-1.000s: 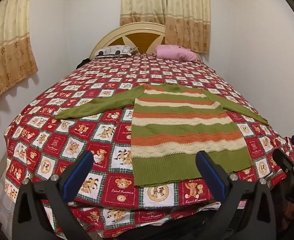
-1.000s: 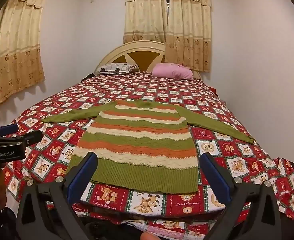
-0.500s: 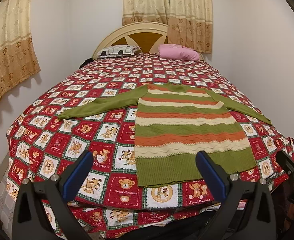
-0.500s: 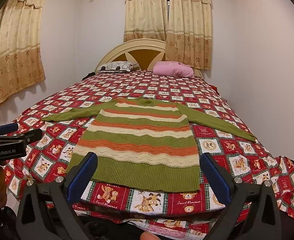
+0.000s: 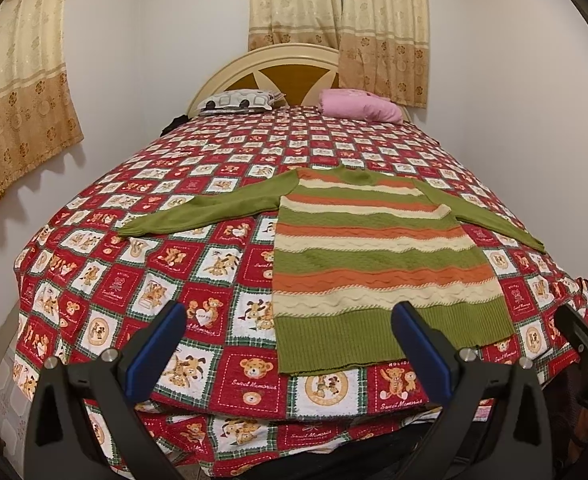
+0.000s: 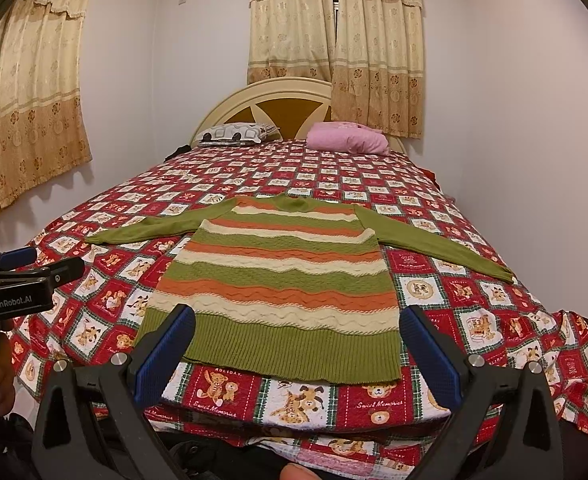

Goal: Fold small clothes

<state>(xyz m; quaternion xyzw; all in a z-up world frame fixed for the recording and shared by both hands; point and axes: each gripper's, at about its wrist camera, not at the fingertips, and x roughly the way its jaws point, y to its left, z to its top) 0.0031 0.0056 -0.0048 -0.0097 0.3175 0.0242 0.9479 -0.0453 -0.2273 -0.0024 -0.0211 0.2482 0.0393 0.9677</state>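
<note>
On the bed (image 6: 473, 344) with its teddy-bear quilt the striped sweater (image 6: 286, 276) lies flat, sleeves spread, so I'd bring my wide-open, empty left claw (image 5: 290, 356) and right claw (image 6: 297, 354) to a cuff first.

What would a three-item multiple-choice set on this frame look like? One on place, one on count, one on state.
1. Where does the striped sweater lie?
A. flat on the bedspread near the foot of the bed
B. on the pink pillow
C. hanging from the headboard

2. How many pillows are at the headboard?
A. one
B. two
C. four

3. In what state are the left gripper and right gripper?
A. both shut on the sweater
B. one open, one shut
C. both open, holding nothing

Key: 1 A, it lies spread with both sleeves out; 2 B, one patterned pillow and one pink; 3 C, the fingers stand wide apart short of the hem.
</note>
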